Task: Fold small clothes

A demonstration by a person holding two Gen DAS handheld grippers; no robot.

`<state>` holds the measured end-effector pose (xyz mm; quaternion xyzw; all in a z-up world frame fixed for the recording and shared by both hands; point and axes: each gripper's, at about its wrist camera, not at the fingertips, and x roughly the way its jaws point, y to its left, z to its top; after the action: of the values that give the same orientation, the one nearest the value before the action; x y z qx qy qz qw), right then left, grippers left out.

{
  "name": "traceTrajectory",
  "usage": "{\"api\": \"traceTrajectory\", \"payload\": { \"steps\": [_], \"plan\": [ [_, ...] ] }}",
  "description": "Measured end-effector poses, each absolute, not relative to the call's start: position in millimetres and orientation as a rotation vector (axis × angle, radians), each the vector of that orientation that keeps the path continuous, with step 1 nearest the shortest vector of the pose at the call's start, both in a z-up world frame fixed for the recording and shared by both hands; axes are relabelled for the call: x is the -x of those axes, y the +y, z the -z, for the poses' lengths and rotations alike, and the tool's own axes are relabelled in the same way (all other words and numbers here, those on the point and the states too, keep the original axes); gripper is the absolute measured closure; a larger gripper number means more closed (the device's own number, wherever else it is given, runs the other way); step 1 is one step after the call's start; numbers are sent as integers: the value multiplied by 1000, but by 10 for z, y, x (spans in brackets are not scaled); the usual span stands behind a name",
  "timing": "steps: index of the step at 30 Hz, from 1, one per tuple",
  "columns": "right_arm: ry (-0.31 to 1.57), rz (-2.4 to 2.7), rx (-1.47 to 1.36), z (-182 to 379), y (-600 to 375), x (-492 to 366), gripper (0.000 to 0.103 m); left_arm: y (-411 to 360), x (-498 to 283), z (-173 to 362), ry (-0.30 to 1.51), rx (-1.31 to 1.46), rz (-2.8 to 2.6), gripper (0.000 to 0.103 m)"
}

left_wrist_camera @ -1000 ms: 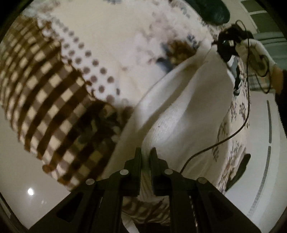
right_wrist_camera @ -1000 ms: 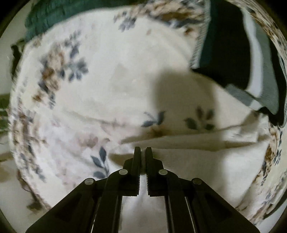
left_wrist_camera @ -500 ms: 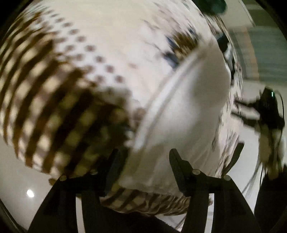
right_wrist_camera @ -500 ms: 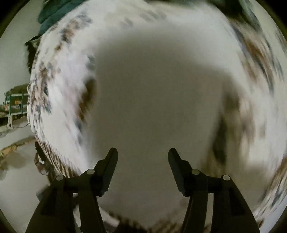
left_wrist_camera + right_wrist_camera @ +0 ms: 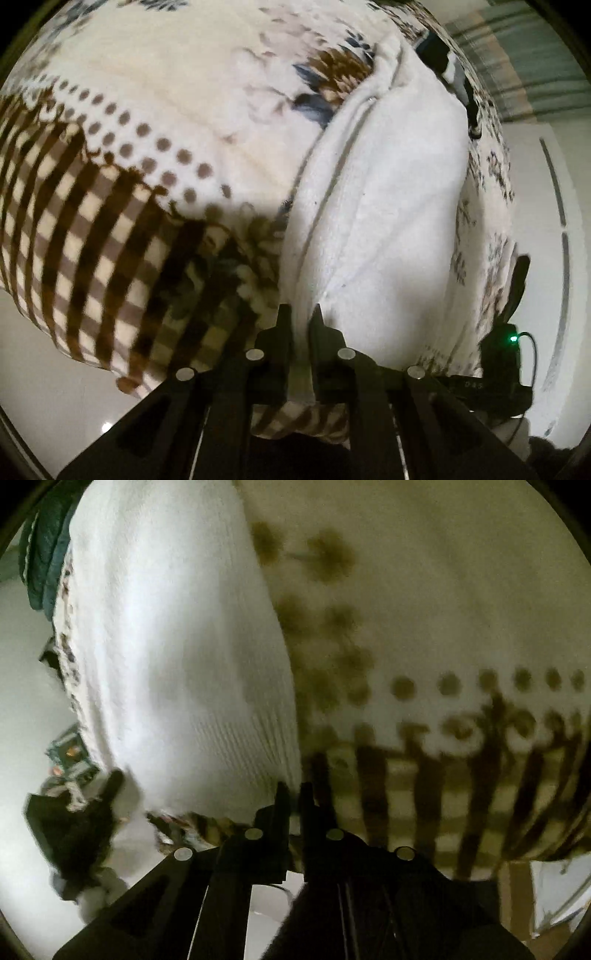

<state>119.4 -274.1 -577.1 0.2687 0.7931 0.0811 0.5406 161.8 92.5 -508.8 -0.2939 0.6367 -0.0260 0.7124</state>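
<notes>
A white knitted garment (image 5: pixel 388 206) lies folded lengthwise on a floral and brown-checked blanket (image 5: pixel 110 221). My left gripper (image 5: pixel 301 314) is shut on the garment's near edge, with white cloth running between its fingers. In the right wrist view the same white garment (image 5: pixel 177 646) fills the left half, with a ribbed hem near the bottom. My right gripper (image 5: pixel 293 792) is shut on the corner of that hem, over the blanket (image 5: pixel 461 720). The right gripper's body (image 5: pixel 506 354) shows at the lower right of the left wrist view.
A dark green cloth (image 5: pixel 44 554) lies at the blanket's far end. Dark clothing (image 5: pixel 454 74) sits beyond the white garment. Pale glossy floor (image 5: pixel 55 387) lies past the blanket's edge. A small box (image 5: pixel 70 749) and dark items rest on the floor.
Both grippers let go and opened half a second ago, then moved to the garment's near edge and shut on it again. The garment now lies folded narrower.
</notes>
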Motion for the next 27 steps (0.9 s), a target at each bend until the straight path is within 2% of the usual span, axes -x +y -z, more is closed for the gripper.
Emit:
{"api": "traceTrajectory", "payload": {
  "steps": [5,7,8,9,10,11,12,15,16,19,21,27],
  "plan": [
    [1889,-187,-492,5732,-2753,-1014,99,935,-1691,5343,1461,658,31,96],
    [1896,-233,-442,5723,-2693,-1041,94,916,-1705,5302,1505,672,61,93],
    [1900,-251,-441,5664,-2662,-1096,89,893,-1704,5195,1504,655,64,84],
    [1902,-254,-437,5609,-2645,-1149,72,874,-1699,5082,1492,643,74,73],
    [1897,-261,-440,5529,-2653,-1197,62,854,-1712,4927,1466,653,100,65],
    [1874,-273,-468,5409,-2719,-1275,46,840,-1741,4840,1449,665,110,45],
    [1844,-275,-494,5297,-2779,-1354,39,840,-1828,4675,1408,677,110,38],
    [1765,-257,-496,5034,-2901,-1748,38,842,-2268,4447,1317,693,154,38],
    [1735,-245,-496,4960,-2958,-1925,34,846,-2448,4423,1294,692,162,38],
    [1645,-209,-506,4848,-3100,-2582,29,831,-3254,4448,1218,718,199,38],
    [1579,-201,-505,4830,-3172,-2982,28,784,-3880,4539,1178,700,235,38],
    [1443,-152,-624,4985,-3483,-4392,28,514,-5324,5010,1243,567,308,38]
  ]
}}
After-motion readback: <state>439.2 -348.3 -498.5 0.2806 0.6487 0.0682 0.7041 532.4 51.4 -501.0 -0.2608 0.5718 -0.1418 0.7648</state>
